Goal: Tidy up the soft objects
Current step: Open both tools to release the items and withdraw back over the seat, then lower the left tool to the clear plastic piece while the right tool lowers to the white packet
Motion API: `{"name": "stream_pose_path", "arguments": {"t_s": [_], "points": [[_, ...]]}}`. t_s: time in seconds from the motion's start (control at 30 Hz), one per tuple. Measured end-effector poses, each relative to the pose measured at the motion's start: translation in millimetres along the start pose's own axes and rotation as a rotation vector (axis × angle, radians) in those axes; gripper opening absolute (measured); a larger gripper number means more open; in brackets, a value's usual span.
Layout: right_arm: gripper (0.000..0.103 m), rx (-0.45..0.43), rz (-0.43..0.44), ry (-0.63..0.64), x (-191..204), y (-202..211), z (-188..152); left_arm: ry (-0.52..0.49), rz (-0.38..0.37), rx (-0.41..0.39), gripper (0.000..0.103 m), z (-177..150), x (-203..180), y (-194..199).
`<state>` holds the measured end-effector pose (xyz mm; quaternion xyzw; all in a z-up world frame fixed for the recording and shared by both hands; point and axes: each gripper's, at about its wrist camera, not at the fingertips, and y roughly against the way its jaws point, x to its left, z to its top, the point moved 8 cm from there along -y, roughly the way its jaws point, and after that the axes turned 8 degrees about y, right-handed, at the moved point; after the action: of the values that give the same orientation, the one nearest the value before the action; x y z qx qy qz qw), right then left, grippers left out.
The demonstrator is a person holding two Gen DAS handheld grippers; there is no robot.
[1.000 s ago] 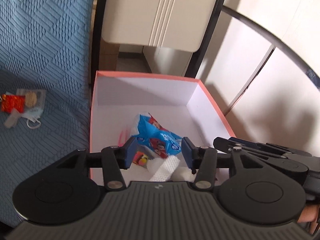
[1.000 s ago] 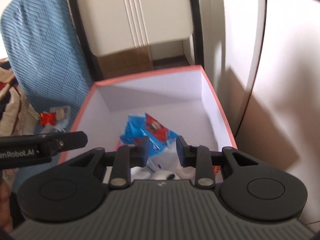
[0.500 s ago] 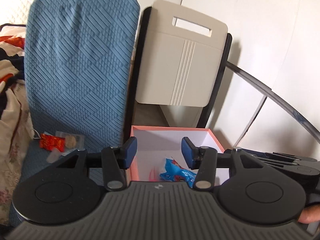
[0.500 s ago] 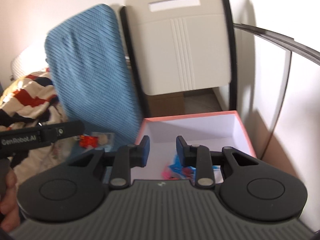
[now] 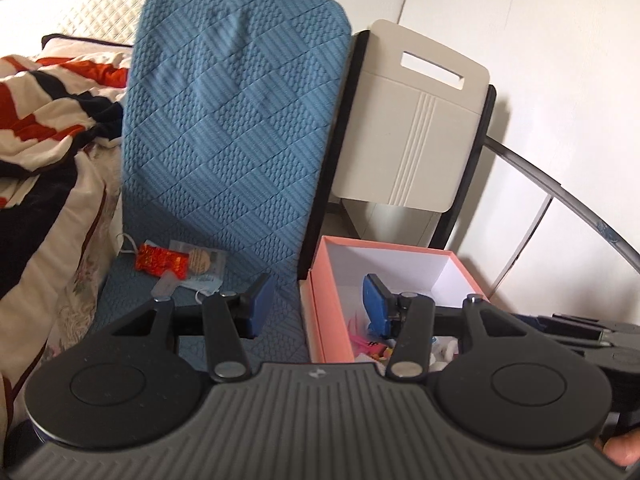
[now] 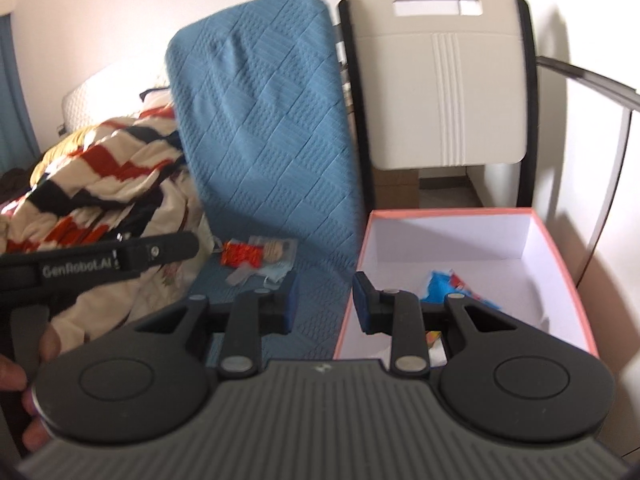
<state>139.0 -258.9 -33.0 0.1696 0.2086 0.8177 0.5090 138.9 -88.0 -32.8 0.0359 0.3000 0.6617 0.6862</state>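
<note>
Beside the blue cushion (image 5: 236, 120): pink box (image 6: 576, 280), snack packet (image 6: 448, 284) inside.
Seat: red wrapper (image 5: 160, 260) lies loose.
Left gripper (image 5: 316, 304): spread, empty.
Right gripper (image 6: 324, 300): parted, empty.
Behind: chair back (image 6: 440, 80).

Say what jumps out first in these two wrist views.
The tall blue quilted cushion standing upright at centre dominates both views. Right of it sits an open pink cardboard box with a white inside, holding a blue snack packet. A small pile led by a red wrapper lies at the cushion's foot, left of the box.
</note>
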Motion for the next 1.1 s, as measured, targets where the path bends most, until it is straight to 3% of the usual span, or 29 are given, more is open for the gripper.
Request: {"name": "stream_pose_path", "arguments": {"t_s": [0.27, 0.67, 1.1], "points": [[0.032, 0.049, 0.033, 0.054, 31, -17, -31, 0.064, 0.032, -0.01, 0.055, -25, 37, 1], [0.032, 0.114, 0.049, 0.031, 45, -58, -61, 0.132, 0.081, 0.04, 0.055, -53, 93, -27], [0.032, 0.142, 0.068, 0.069, 68, -120, -40, 0.201, 0.151, 0.076, 0.055, -51, 157, -74]]}}
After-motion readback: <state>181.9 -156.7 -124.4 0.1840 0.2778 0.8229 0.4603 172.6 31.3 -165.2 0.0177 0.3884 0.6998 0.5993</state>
